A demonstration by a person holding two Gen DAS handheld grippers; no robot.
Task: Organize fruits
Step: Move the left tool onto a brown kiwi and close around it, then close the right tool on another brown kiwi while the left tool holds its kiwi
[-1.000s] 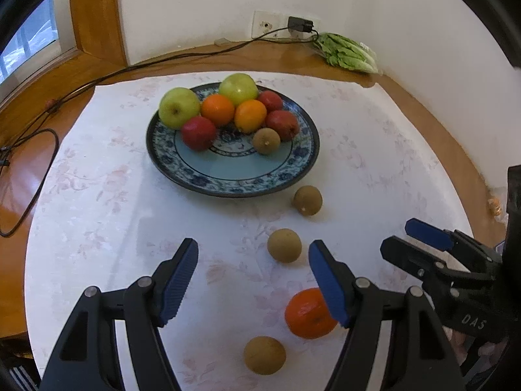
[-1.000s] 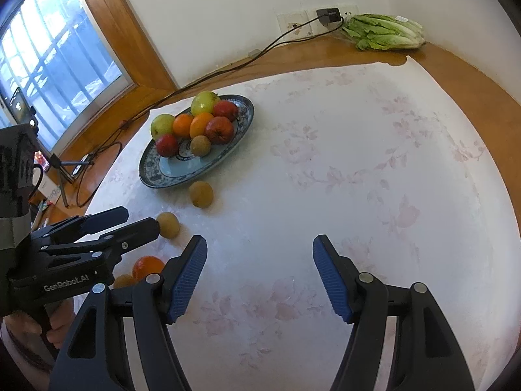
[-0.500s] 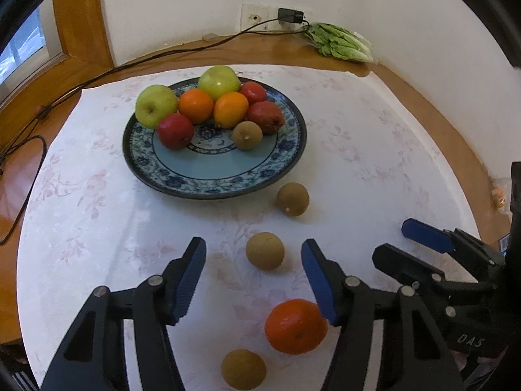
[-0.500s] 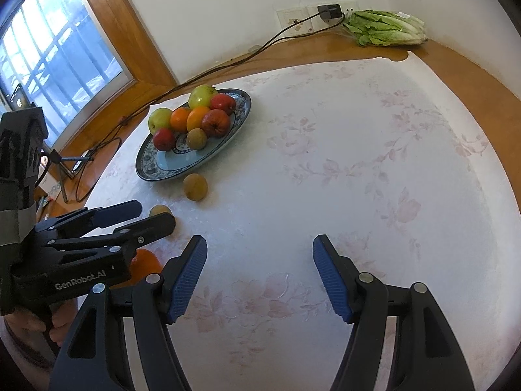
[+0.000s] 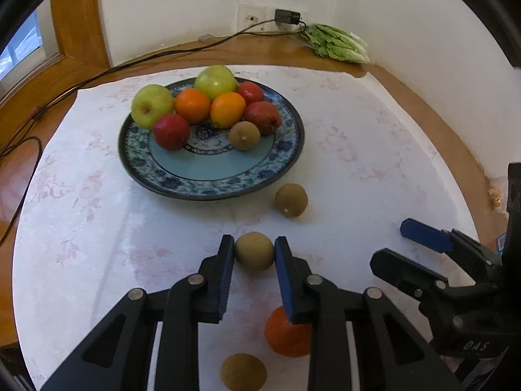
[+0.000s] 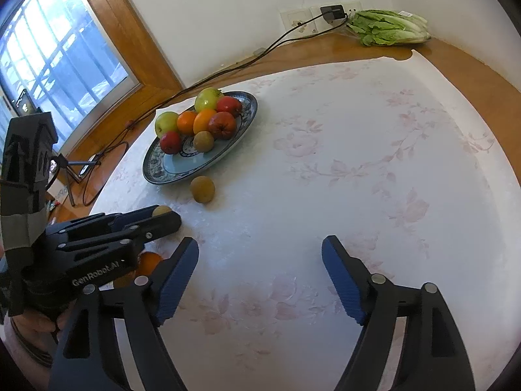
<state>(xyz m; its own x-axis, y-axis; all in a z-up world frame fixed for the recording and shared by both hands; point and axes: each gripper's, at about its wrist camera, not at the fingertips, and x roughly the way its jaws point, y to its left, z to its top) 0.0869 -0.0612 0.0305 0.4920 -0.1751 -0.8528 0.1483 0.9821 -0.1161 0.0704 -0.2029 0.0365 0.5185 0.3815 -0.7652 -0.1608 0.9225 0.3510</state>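
Note:
My left gripper (image 5: 254, 249) is shut on a brown kiwi (image 5: 254, 251) that rests on the white cloth, its blue pads pressing both sides. In the right wrist view the left gripper (image 6: 167, 216) hides most of that kiwi (image 6: 161, 210). Another kiwi (image 5: 290, 199) lies just in front of the blue patterned plate (image 5: 286, 163), which holds green apples, oranges, red fruits and one kiwi. An orange (image 5: 286, 335) and a third loose kiwi (image 5: 243, 371) lie under the left fingers. My right gripper (image 6: 260, 242) hangs over bare cloth, its jaws opening with nothing between them.
A bag of lettuce (image 5: 338, 44) lies on the wooden ledge by the wall socket (image 5: 252, 18). A black cable (image 5: 97, 76) runs along the wood at the left. The window (image 6: 49, 65) is at far left. A hand (image 6: 35, 325) holds the left gripper.
The left gripper moved forward around the near kiwi and closed on it. The right gripper's jaws spread wider while staying in place.

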